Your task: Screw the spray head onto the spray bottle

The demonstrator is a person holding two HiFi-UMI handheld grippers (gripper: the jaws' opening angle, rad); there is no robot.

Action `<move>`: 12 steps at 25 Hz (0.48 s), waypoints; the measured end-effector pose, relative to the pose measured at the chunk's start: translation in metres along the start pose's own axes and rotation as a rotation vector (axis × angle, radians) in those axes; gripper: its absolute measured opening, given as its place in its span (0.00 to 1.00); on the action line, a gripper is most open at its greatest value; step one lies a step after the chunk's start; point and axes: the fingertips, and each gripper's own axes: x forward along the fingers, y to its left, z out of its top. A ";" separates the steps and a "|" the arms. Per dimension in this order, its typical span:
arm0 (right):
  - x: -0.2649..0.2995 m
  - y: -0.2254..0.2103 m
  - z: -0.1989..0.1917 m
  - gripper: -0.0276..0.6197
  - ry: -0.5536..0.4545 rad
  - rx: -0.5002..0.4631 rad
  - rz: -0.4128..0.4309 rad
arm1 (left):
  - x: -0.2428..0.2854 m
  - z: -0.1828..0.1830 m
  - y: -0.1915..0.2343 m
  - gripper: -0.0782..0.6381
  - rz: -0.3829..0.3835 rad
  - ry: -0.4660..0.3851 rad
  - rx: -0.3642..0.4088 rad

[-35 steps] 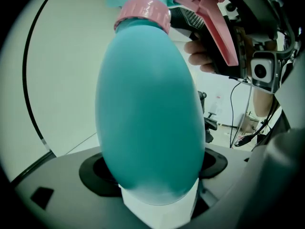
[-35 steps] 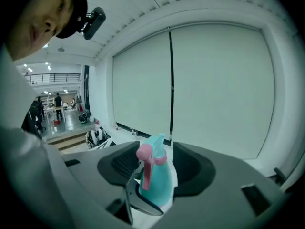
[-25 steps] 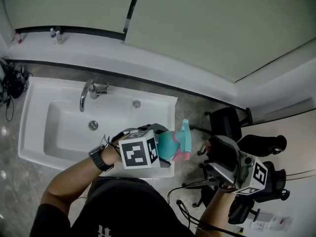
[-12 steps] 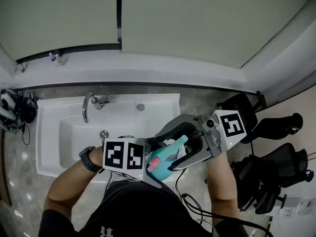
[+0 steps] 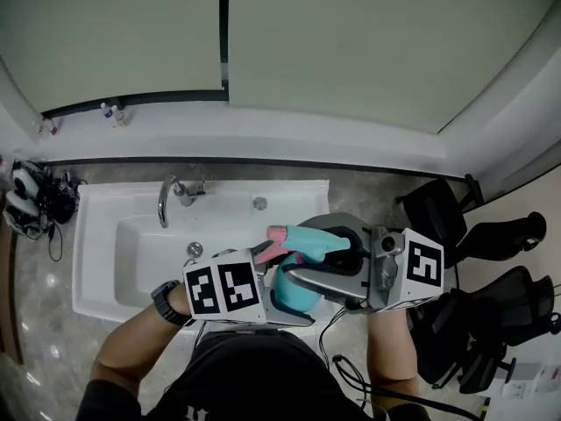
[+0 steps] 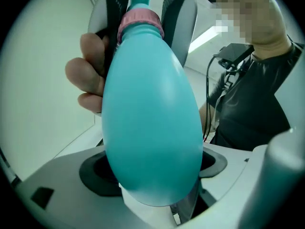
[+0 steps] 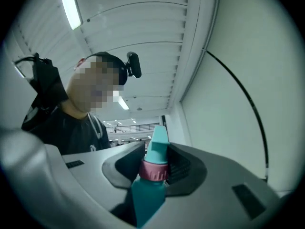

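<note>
A white sink (image 5: 96, 226) sits below a pale wall. The teal spray bottle (image 6: 152, 123) is held up over it in the left hand-held gripper (image 6: 152, 182), jaws wide around its fat body. The spray head (image 7: 157, 147) already sits on the neck. The right hand-held gripper (image 7: 157, 163) has just been closing and now pinches the head at its pink collar (image 7: 153, 171). It likely needs more turns to be tight.

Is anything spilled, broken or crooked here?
Nothing stands out. The left tongs hold the teal spray bottle up in the air, and its spray head sits straight on the neck. The right tongs have just been closing, with the spray head between them. No spill shows.
</note>
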 end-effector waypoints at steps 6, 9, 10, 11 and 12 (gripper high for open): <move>-0.002 -0.023 -0.017 0.24 0.167 -0.013 -0.298 | -0.003 -0.007 0.011 0.72 0.064 0.057 -0.069; -0.005 -0.036 -0.028 0.24 0.241 -0.029 -0.448 | -0.006 -0.023 0.024 0.72 0.141 0.150 -0.044; -0.007 -0.041 -0.030 0.24 0.249 -0.042 -0.506 | -0.007 -0.026 0.028 0.72 0.170 0.167 -0.040; -0.009 -0.045 -0.031 0.24 0.246 -0.055 -0.564 | -0.008 -0.028 0.032 0.72 0.198 0.176 -0.040; -0.011 -0.049 -0.031 0.24 0.236 -0.069 -0.620 | -0.009 -0.030 0.037 0.72 0.227 0.182 -0.042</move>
